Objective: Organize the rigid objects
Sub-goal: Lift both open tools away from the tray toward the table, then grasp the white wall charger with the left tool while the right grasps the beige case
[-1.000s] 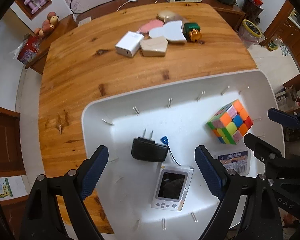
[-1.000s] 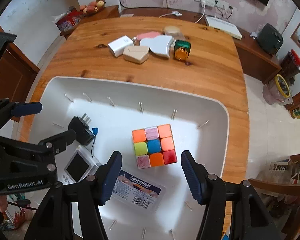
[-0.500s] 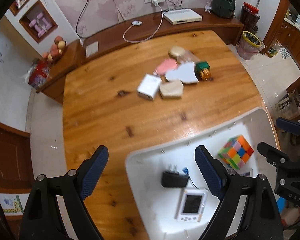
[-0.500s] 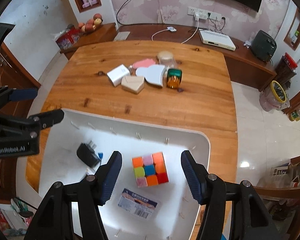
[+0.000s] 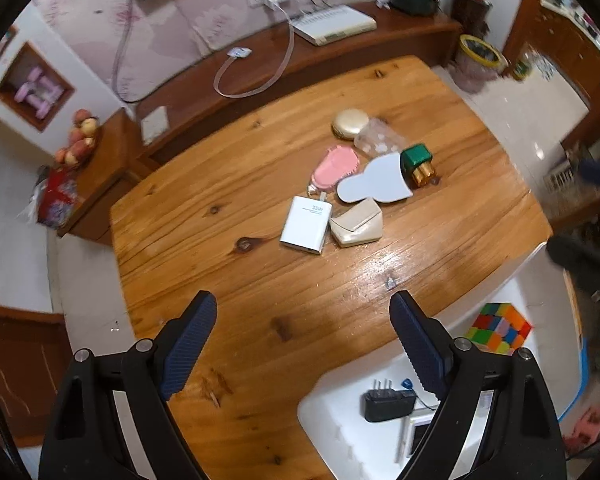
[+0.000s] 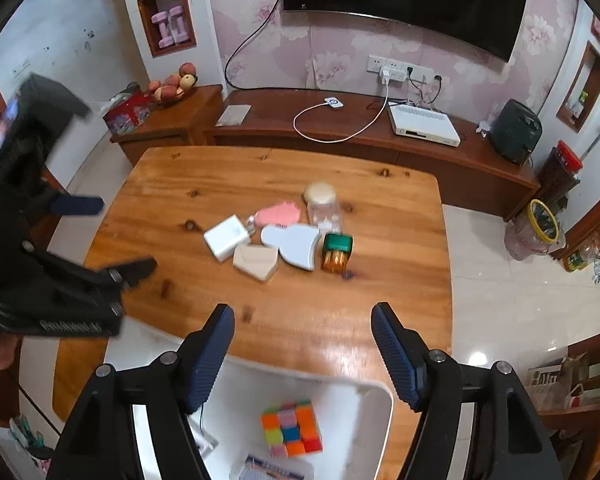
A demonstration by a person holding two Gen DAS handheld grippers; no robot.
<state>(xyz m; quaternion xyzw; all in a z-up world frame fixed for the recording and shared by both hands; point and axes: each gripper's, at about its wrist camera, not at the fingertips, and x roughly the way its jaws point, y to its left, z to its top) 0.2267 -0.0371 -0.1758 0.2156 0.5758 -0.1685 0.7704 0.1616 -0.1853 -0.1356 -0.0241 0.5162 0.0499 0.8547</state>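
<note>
While both grippers hang above the table (image 6: 340, 184), the left gripper (image 5: 303, 338) and right gripper (image 6: 302, 350) have their fingers spread wide, released, holding and touching nothing. Taking the white tray (image 6: 360, 408) at the table's near edge as landmark: a colour cube (image 6: 292, 428) and black plug adapter (image 5: 388, 405) lie inside it. Well beyond it, mid-table, cluster a white charger (image 6: 226, 237), beige box (image 6: 255, 261), pink brush (image 6: 278, 213), heart-shaped white piece (image 6: 294, 245) and green-capped jar (image 6: 336, 253). Bare wood lies between tray and cluster.
</note>
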